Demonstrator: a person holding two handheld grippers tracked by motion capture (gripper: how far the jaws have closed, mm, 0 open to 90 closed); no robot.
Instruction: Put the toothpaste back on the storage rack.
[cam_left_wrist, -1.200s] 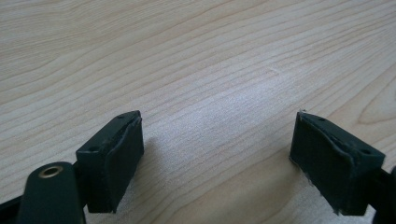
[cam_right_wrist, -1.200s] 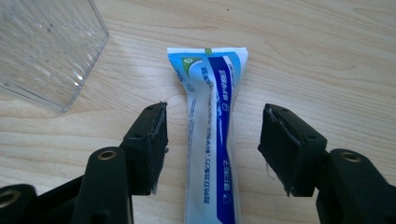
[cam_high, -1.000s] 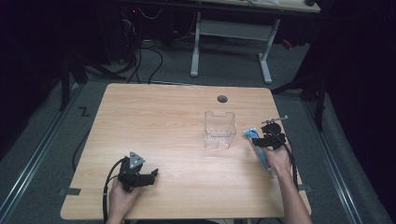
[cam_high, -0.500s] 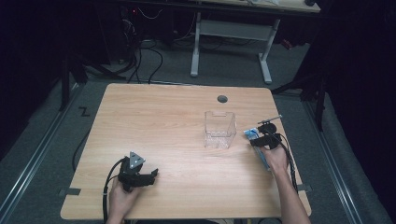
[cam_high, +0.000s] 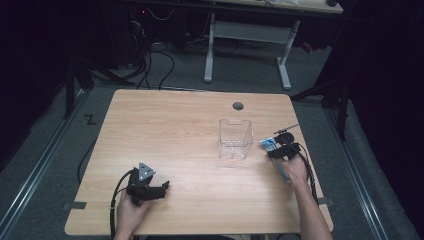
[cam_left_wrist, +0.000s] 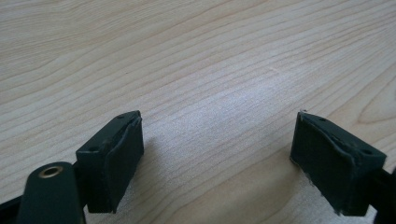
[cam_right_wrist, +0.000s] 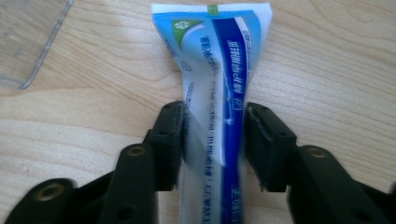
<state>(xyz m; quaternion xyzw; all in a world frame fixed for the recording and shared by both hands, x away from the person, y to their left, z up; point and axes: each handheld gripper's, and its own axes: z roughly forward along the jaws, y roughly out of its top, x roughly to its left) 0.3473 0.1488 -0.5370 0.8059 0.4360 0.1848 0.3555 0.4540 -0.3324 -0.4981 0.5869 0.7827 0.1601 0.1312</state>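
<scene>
A blue-and-white tube (cam_right_wrist: 217, 88), crimped end forward, lies clamped just beside a clear box (cam_high: 235, 139).

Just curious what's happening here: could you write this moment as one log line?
right gripper: shut on toothpaste tube | left gripper: open, empty | clear plastic box: upright, empty, left of tube

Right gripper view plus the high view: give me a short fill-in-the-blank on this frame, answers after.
1. The right gripper is shut on a blue and white ____.
2. The left gripper has its jaws ____ with bare table between them.
3. The clear box stands to the ____ of the right gripper in the high view.
4. The box holds ____.

Answers: tube; open; left; nothing
</scene>
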